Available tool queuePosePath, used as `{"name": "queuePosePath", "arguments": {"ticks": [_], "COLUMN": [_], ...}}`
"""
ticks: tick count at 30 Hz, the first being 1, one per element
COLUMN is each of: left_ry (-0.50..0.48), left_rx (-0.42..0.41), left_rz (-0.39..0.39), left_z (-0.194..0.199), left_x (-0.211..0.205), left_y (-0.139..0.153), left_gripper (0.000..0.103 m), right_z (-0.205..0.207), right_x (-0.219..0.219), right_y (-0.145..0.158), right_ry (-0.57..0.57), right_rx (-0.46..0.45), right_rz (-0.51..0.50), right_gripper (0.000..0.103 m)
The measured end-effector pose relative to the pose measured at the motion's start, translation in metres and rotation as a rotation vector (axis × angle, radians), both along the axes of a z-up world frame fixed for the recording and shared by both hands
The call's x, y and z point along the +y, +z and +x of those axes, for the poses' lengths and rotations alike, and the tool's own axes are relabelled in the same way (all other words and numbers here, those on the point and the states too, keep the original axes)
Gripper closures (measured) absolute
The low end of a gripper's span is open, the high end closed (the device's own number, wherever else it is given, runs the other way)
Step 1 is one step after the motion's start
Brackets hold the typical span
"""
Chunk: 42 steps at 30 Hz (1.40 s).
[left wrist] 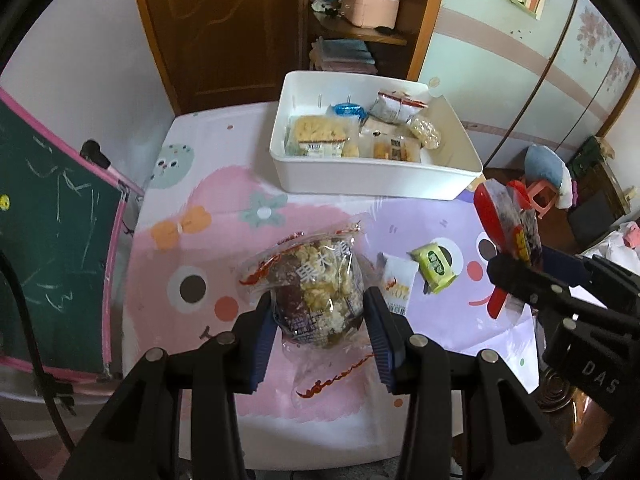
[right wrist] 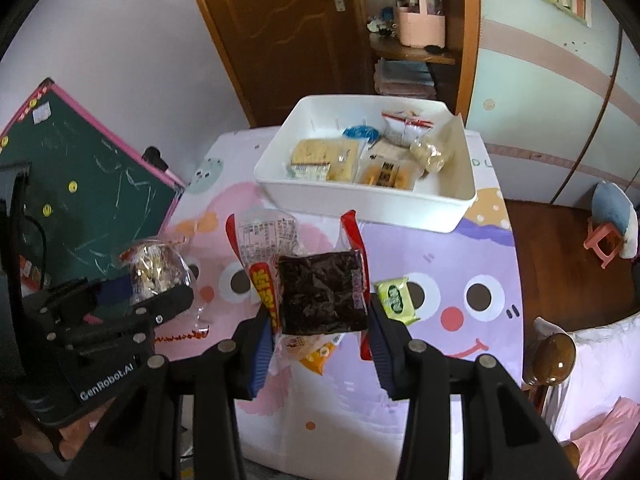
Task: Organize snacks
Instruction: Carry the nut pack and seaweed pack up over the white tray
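My left gripper (left wrist: 320, 316) is shut on a clear bag of puffed-grain and date snacks (left wrist: 316, 280), held above the cartoon table cover; it also shows in the right wrist view (right wrist: 158, 272). My right gripper (right wrist: 322, 320) is shut on a red-edged packet with dark contents (right wrist: 320, 292), held upright; it shows in the left wrist view (left wrist: 510, 228) at the right. A white bin (left wrist: 452, 178) at the table's far side holds several wrapped snacks. A green packet (left wrist: 436, 266) and a white packet (left wrist: 396, 286) lie on the table.
A green chalkboard (left wrist: 52, 264) with a pink frame stands at the table's left edge. A wooden door and shelf stand behind the bin. An orange packet (right wrist: 318, 356) lies under the right gripper. A pink stool (right wrist: 604, 240) stands on the floor at right.
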<state>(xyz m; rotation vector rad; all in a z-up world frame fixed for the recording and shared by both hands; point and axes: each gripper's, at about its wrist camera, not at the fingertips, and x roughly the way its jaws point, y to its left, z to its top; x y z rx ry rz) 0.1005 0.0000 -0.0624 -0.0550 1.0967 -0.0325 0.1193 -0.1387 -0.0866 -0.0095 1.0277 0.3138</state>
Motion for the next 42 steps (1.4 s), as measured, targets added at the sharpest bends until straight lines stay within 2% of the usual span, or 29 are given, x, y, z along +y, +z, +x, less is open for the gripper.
{"name": "queuePosePath", "arguments": {"ticks": [12, 26, 34, 42], "left_ry": [-0.065, -0.128, -0.134, -0.138], "left_rx": [-0.041, -0.141, -0.158, -0.152], "left_rz": [0.025, 0.038, 0.052, 0.062], "left_z": [0.05, 0.139, 0.185, 0.225], "left_x": [-0.004, -0.009, -0.009, -0.012], "left_y": [0.022, 0.049, 0.047, 0.034], "left_gripper": [0.061, 0.061, 0.061, 0.061], "right_z": [0.037, 0.114, 0.157, 0.193], "right_x": [-0.005, -0.003, -0.008, -0.016], "right_y": [0.014, 0.044, 0.052, 0.043], "right_ry": [-0.063, -0.147, -0.201, -0.256], "right_rx": [-0.004, -0.066, -0.092, -0.078], "right_rz": [0.021, 0.033, 0.039, 0.044], "right_gripper": [0.06, 0.059, 0.059, 0.059]}}
